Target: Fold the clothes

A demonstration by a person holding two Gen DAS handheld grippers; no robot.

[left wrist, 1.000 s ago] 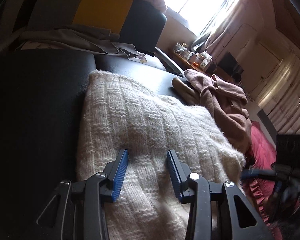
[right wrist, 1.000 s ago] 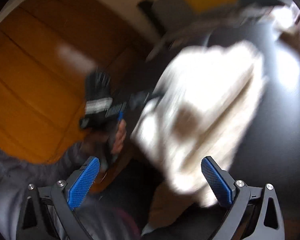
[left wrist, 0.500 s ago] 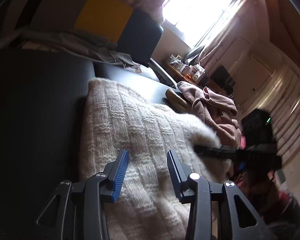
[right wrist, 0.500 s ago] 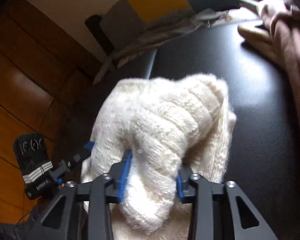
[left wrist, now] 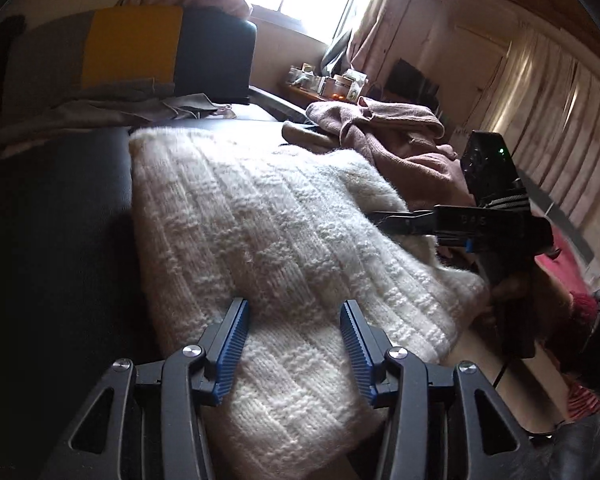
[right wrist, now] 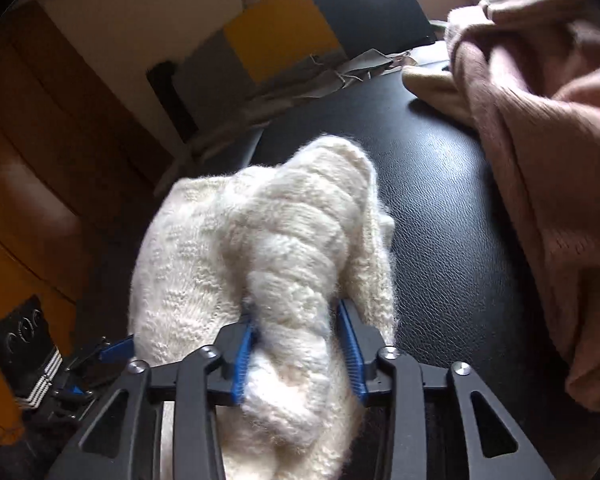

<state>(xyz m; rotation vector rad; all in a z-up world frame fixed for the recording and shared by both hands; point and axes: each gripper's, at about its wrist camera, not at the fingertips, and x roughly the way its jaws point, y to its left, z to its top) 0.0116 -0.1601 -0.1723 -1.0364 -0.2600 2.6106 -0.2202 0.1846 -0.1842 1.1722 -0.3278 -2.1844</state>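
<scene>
Cream knit sweater (left wrist: 268,240) is lying on the black leather sofa (left wrist: 52,208); right tongs (right wrist: 298,344) are pinching its bunched edge, while left tongs (left wrist: 294,340) are hovering agape above its near end.

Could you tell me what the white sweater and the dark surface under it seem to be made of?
The white sweater looks like chunky knitted wool or acrylic: raised ribbed stitches, fuzzy halo at the edges. The dark surface looks like black leather or faux leather: pebbled grain with a soft sheen.

Left gripper (left wrist: 294,338) gapes over cream sweater (left wrist: 260,240), perhaps touching.
</scene>
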